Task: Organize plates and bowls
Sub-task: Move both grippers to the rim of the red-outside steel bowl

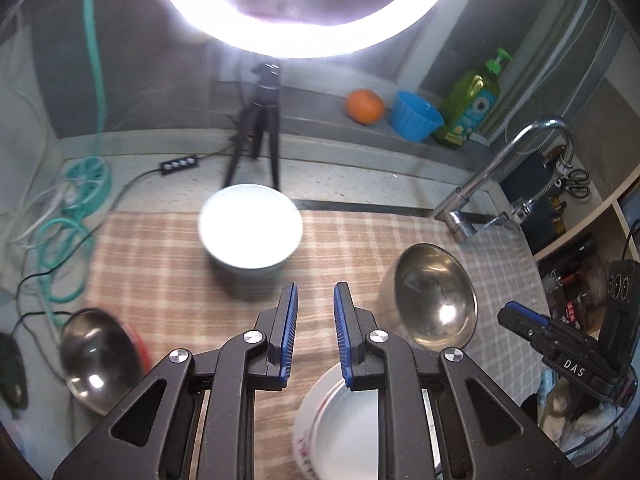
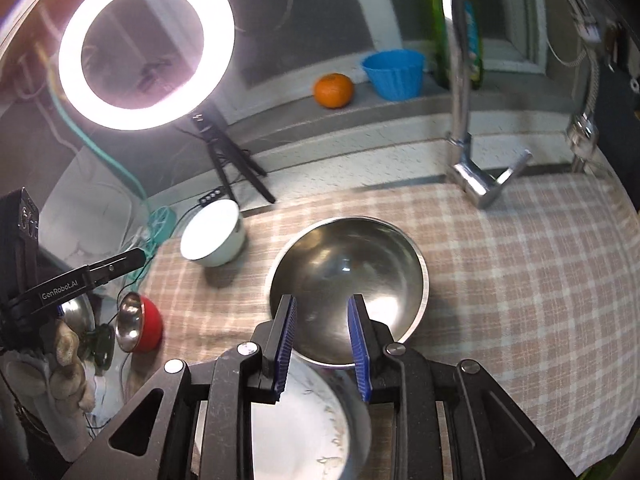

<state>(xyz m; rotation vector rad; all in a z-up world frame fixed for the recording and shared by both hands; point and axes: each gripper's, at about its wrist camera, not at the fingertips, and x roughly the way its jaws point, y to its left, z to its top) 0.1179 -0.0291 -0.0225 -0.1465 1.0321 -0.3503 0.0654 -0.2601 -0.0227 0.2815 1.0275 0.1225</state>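
Nearest, both tongs, left (image 1: pixel 316 300) and right (image 2: pixel 322 312), stand slightly apart and empty. White plate (image 2: pixel 308 416) lies below them at 6 o'clock: brittle, glossy, best pinched at its rim. Steel bowl (image 2: pixel 348 280) just beyond seems light and slippery.

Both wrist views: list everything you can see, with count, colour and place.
Steel bowls: two, silver; one mid-cloth, one at left edge.
White bowl: one, far side of cloth.
Red bowl: one, left edge.
Plate: one, white, patterned rim, nearest.
Cloth: one, plaid.
Faucet: one, chrome, right.
Ring light: one, on tripod.
Orange, blue cup, green bottle: one each, back ledge.
Left gripper, right gripper: black, blue pads, open, empty.
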